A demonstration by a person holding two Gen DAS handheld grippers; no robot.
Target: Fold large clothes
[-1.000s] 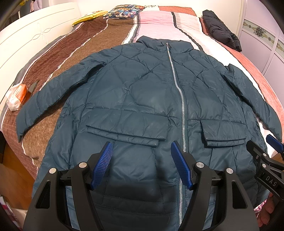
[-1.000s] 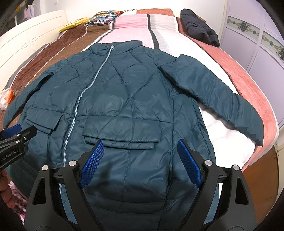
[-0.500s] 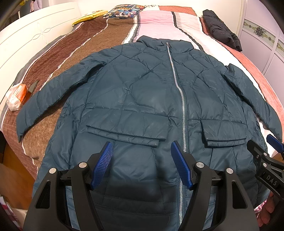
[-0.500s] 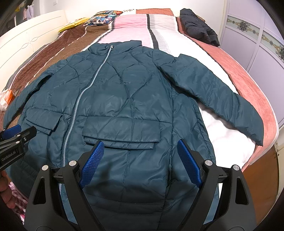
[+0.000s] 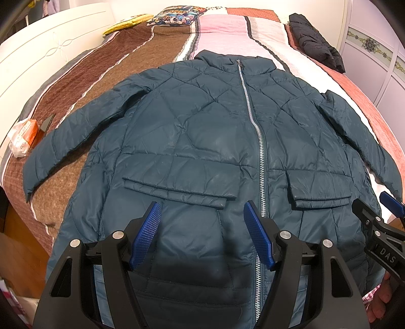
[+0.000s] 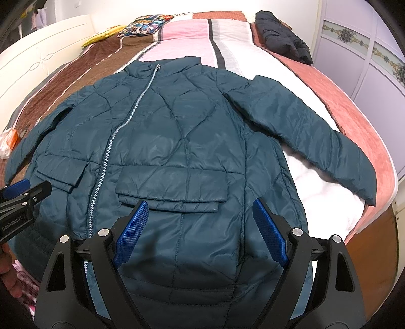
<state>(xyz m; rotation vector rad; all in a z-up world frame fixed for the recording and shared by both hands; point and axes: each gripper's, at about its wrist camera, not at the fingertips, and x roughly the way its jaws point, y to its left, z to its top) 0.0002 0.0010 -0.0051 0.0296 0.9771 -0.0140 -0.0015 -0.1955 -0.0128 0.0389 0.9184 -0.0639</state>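
Note:
A dark teal quilted jacket (image 5: 207, 141) lies flat and zipped on the bed, front up, collar at the far end, both sleeves spread outward; it also shows in the right wrist view (image 6: 182, 141). My left gripper (image 5: 202, 210) is open and empty, hovering over the lower front left of the zipper. My right gripper (image 6: 200, 207) is open and empty over the lower front below the right pocket flap. Each gripper shows at the edge of the other's view: the right one (image 5: 379, 215) and the left one (image 6: 22, 194).
The bed has a striped cover (image 5: 141, 58) in brown, pink, white and red. A folded black jacket (image 5: 314, 43) lies at the far right. Pillows (image 5: 174, 17) lie at the head. An orange packet (image 5: 22, 136) lies at the left edge. A wardrobe (image 6: 367, 50) stands at the right.

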